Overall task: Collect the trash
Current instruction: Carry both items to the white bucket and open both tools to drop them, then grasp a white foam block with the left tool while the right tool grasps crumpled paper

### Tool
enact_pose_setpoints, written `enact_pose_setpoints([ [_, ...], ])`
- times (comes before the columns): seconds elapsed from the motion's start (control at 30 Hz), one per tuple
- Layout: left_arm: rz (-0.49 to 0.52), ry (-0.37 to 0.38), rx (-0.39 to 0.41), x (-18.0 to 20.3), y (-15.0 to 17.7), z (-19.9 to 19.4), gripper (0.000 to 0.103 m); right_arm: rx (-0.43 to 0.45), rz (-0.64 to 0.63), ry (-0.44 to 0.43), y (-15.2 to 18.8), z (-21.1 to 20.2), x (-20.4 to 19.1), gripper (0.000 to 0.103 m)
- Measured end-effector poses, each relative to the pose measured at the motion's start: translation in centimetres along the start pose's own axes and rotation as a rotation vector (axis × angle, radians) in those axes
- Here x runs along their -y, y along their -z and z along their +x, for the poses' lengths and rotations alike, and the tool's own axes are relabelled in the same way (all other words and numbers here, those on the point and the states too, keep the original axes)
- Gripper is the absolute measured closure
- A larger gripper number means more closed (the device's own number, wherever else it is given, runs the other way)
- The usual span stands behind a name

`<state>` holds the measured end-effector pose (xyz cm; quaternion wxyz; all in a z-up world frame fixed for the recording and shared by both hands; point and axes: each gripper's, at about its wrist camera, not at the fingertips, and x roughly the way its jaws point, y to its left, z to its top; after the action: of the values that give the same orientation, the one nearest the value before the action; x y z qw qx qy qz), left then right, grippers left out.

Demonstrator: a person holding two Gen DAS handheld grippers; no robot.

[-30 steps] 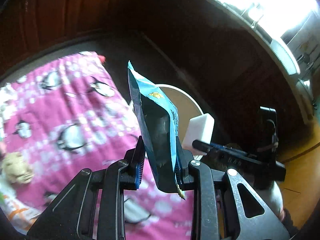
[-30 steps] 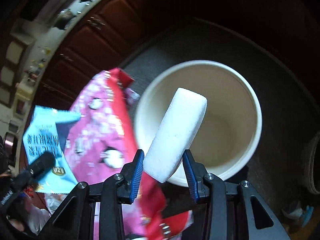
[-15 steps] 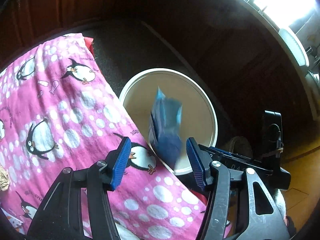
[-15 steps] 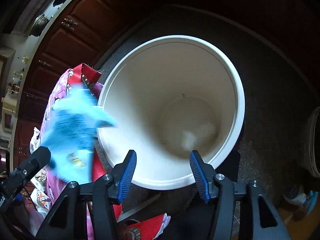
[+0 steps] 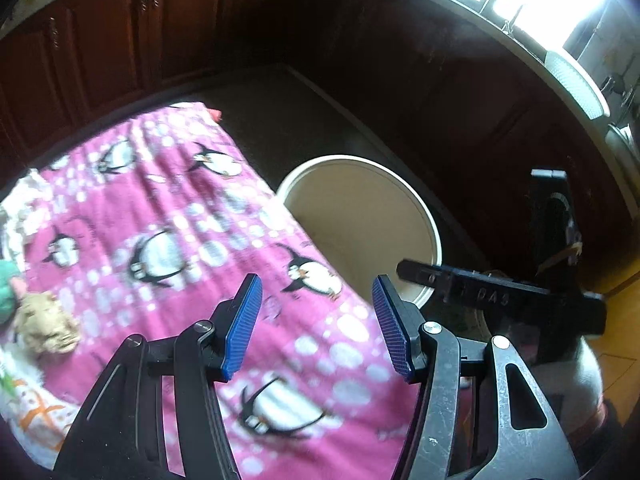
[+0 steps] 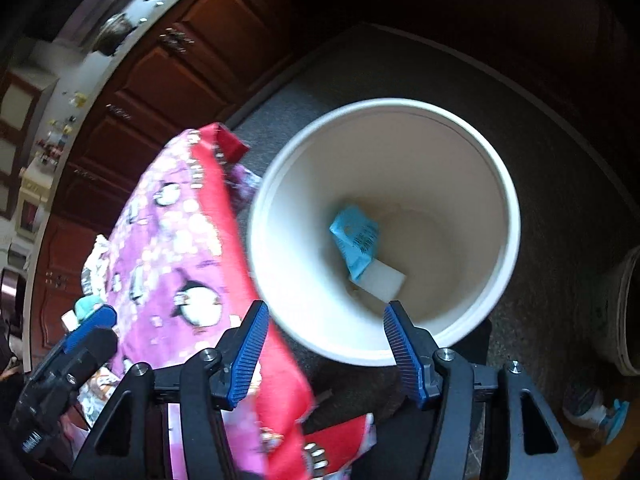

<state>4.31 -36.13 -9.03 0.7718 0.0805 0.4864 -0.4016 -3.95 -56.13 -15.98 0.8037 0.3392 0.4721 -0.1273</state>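
A white bucket (image 6: 504, 184) stands on the dark floor beside the table. At its bottom lie a blue snack wrapper (image 6: 356, 238) and a white foam block (image 6: 382, 280). My right gripper (image 6: 324, 320) is open and empty above the bucket's near rim. My left gripper (image 5: 316, 308) is open and empty over the pink penguin tablecloth (image 5: 160, 216), with the bucket (image 5: 416, 200) just beyond it. A crumpled beige wad (image 5: 44, 328) and a teal scrap (image 5: 6, 288) lie on the cloth at the left.
Dark wooden cabinets (image 5: 100, 40) ring the room behind the table. The other gripper's body (image 5: 500, 296) shows at the right of the left wrist view. More crumpled litter (image 6: 94, 268) lies on the table's far side. Another container (image 6: 624, 312) stands at the right.
Both grippers opened. The foam block and then the blue wrapper dropped into the bucket and now lie at its bottom. The left gripper drew back over the tablecloth.
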Motion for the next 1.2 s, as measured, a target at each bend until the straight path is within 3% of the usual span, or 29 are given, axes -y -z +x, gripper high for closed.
enact_pose_setpoints([
  [0.3, -0.041, -0.090, 0.077, -4.4, 2.1, -6.6, 0.047, 0.065, -0.133, -0.086, 0.4, -2.8, -7.6, 0.037],
  [0.67, -0.172, -0.236, 0.145, -13.0, 6.0, -14.6, 0.047, 0.036, -0.305, -0.177, 3.1, -2.8, -16.0, 0.034],
  [0.9, -0.263, -0.328, 0.153, -18.4, 9.3, -17.8, 0.047, 0.005, -0.396, -0.210, 5.4, -1.3, -20.7, 0.032],
  [1.2, -0.307, -0.392, 0.190, -20.2, 11.4, -19.4, 0.047, 0.030, -0.495, -0.207, 7.6, -0.7, -25.2, 0.032],
])
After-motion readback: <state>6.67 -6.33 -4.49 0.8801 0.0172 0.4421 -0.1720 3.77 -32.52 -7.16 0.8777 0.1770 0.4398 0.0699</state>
